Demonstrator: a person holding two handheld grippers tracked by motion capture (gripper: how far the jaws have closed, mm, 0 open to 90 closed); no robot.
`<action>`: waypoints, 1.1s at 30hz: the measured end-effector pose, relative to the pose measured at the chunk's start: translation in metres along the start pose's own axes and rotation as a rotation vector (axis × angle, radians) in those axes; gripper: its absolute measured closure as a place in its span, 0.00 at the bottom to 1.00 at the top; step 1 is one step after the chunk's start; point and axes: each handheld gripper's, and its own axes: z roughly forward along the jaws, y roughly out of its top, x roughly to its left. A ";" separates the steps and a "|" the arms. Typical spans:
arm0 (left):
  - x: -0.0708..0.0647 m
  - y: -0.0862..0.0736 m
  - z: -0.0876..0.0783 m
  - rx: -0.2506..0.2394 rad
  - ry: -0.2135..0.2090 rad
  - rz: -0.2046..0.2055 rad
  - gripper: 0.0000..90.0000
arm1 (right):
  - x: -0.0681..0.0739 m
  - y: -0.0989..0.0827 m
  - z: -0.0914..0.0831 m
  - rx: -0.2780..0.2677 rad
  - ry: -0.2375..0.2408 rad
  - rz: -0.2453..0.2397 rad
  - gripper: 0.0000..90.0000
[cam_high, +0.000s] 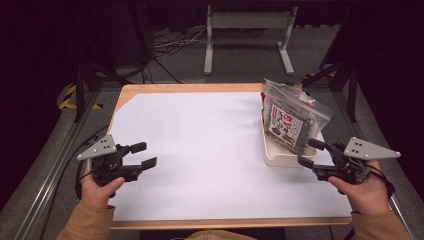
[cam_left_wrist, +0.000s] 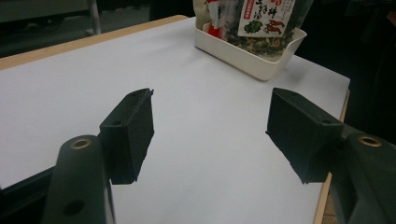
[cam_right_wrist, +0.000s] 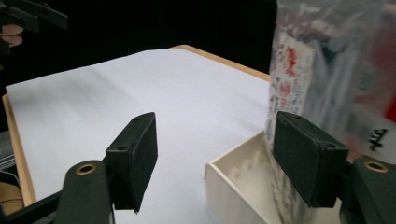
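Your right gripper view blurs the packet (cam_right_wrist: 327, 93) so its print is unreadable, crops its top, and cuts the white tray (cam_right_wrist: 233, 186) (near corner only) at the bottom edge.

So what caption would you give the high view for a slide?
Two hand-held grippers, left and right, open over a white-covered table, beside a tray of snack bags.

My table (cam_high: 150, 90) is wood-edged, its top covered by a white sheet (cam_high: 200, 150). Beyond it I note grey carpeted floor (cam_high: 240, 65), a grey metal frame stand (cam_high: 247, 22), loose cables (cam_high: 170, 42), dark surroundings, and yellow-black hazard tape (cam_high: 67, 97) at left.
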 end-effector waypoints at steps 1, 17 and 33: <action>-0.001 -0.001 -0.001 -0.002 0.000 0.000 0.36 | 0.002 -0.001 0.002 -0.002 0.008 0.002 0.34; 0.000 -0.023 -0.008 -0.027 0.010 -0.002 0.36 | 0.021 -0.038 0.045 -0.047 0.076 0.008 0.34; 0.000 -0.035 0.002 -0.017 0.030 0.018 0.34 | 0.024 -0.057 0.060 -0.019 0.064 0.008 0.33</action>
